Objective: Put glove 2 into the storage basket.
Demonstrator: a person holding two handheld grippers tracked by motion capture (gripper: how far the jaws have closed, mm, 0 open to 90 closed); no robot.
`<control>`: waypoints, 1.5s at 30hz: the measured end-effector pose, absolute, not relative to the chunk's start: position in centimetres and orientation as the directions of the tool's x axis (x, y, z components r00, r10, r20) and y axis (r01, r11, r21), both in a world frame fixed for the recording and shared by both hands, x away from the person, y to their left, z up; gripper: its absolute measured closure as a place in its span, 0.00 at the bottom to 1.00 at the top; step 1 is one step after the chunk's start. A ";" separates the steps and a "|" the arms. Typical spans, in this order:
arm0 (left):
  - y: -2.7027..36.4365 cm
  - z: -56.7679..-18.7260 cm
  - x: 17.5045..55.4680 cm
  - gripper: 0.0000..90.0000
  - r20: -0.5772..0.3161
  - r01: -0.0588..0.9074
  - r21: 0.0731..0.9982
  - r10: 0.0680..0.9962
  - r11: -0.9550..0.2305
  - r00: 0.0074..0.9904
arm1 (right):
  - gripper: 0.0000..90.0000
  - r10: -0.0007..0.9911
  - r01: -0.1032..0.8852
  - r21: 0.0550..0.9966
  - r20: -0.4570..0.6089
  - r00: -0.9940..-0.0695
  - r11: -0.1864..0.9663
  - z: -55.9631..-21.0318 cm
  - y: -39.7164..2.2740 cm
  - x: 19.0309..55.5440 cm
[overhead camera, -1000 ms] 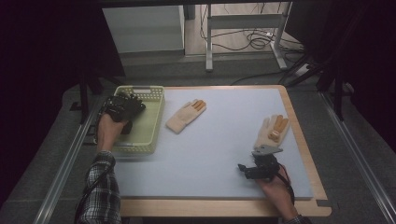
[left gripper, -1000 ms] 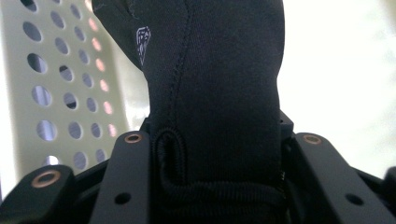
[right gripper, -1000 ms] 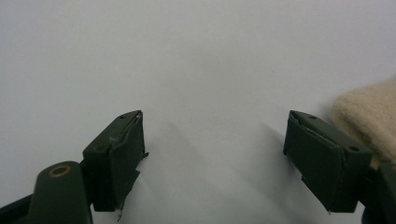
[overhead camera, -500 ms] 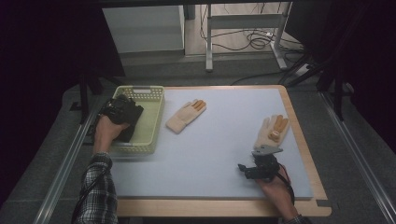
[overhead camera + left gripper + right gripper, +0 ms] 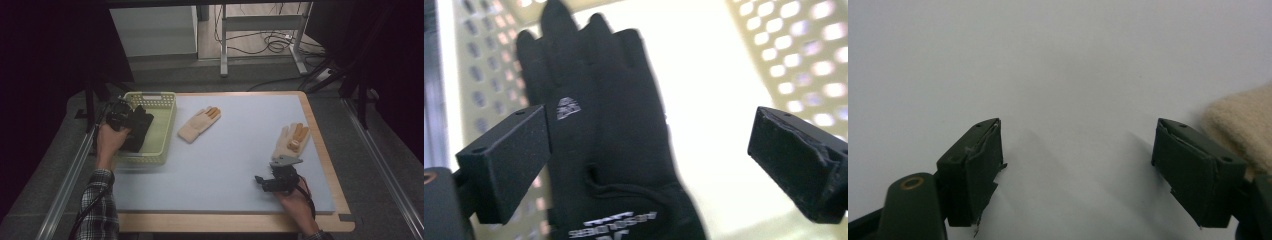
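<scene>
the black glove [image 5: 609,145] lies flat on the floor of the pale green basket [image 5: 162,131], which stands at the left edge of the worktop [image 5: 235,165]. in the left gripper view it is a dark, matte, soft-looking fabric glove with its fingers pointing away from the camera, a small pale emblem on the back near the knuckles and a line of pale lettering across the cuff, with a curved seam just above that. the basket's walls are pierced with rows of small oval holes.

the left gripper [image 5: 649,150] hangs just above the glove with its jaws wide apart; they have just been opening, and the glove sits below the gap between them, nearer one jaw than the other, with neither pad pressing on it. in the high view the left gripper [image 5: 131,122] is over the basket's left half.

the right gripper [image 5: 1078,155] rests low over the bare pale blue worktop near its front right, jaws apart with nothing between them. a cream glove [image 5: 292,141] with orange-tinted fingers lies just beyond it, its fuzzy edge beside one jaw. a second cream glove [image 5: 199,123] lies just right of the basket.
</scene>
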State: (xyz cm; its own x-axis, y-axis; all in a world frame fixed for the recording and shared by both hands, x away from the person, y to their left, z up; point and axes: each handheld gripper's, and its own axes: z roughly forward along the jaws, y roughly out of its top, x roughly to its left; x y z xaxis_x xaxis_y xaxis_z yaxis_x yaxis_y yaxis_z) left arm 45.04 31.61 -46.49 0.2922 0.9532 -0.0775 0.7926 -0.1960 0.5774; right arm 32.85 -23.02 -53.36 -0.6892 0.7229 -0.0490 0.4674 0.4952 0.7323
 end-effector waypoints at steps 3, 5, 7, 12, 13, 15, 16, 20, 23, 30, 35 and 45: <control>31.0 -46.2 44.5 0.03 -0.086 0.772 0.599 0.942 -0.212 0.326 | 0.22 0.723 0.468 0.732 -0.049 -0.689 0.495 -53.4 -23.0 32.8; 30.5 -46.0 44.2 0.03 -0.078 0.759 0.609 0.935 -0.230 0.346 | 0.22 0.723 0.467 0.732 -0.049 -0.689 0.495 -53.4 -23.0 32.8; 30.1 -45.7 43.8 0.03 -0.074 0.745 0.619 0.926 -0.247 0.369 | 0.22 0.723 0.468 0.732 -0.049 -0.689 0.495 -53.4 -23.0 32.8; 28.8 -45.1 42.6 0.03 -0.065 0.702 0.656 0.906 -0.277 0.418 | 0.22 0.723 0.467 0.732 -0.049 -0.689 0.496 -53.4 -23.0 32.8; 28.6 -45.0 42.3 0.03 -0.069 0.694 0.663 0.900 -0.280 0.430 | 0.22 0.723 0.468 0.732 -0.049 -0.689 0.495 -53.4 -23.0 32.8; 28.1 -44.8 41.7 0.03 -0.071 0.680 0.675 0.892 -0.286 0.446 | 0.22 0.723 0.468 0.732 -0.049 -0.689 0.496 -53.4 -23.0 32.8; 27.9 -44.7 41.4 0.03 -0.068 0.674 0.678 0.889 -0.292 0.454 | 0.22 0.723 0.468 0.732 -0.049 -0.689 0.496 -53.4 -23.0 32.8; 27.1 -44.4 40.3 0.03 -0.060 0.648 0.694 0.873 -0.312 0.485 | 0.22 0.723 0.468 0.732 -0.050 -0.689 0.496 -53.4 -23.0 32.8; 26.3 -44.0 39.6 0.03 -0.058 0.624 0.710 0.856 -0.326 0.513 | 0.22 0.722 0.468 0.730 -0.051 -0.690 0.498 -53.3 -23.0 32.8; 23.2 -43.6 37.3 0.03 -0.029 0.552 0.737 0.797 -0.390 0.603 | 0.22 0.723 0.469 0.730 -0.050 -0.689 0.497 -53.3 -23.0 32.8; 20.7 -44.1 35.8 0.03 0.009 0.509 0.740 0.763 -0.440 0.647 | 0.22 0.723 0.469 0.730 -0.049 -0.689 0.497 -53.3 -23.0 32.8; 16.8 -46.0 32.7 0.03 0.030 0.443 0.748 0.692 -0.494 0.722 | 0.22 0.723 0.469 0.730 -0.049 -0.689 0.497 -53.3 -23.0 32.8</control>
State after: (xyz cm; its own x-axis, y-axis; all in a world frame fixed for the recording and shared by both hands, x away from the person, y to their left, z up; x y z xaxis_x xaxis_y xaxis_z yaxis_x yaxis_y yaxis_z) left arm 32.74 16.81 -45.99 0.7215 0.6917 0.0299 0.4426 -0.4939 0.7484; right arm 32.82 -23.02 -53.34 -0.6888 0.7232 -0.0495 0.4692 0.4968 0.7301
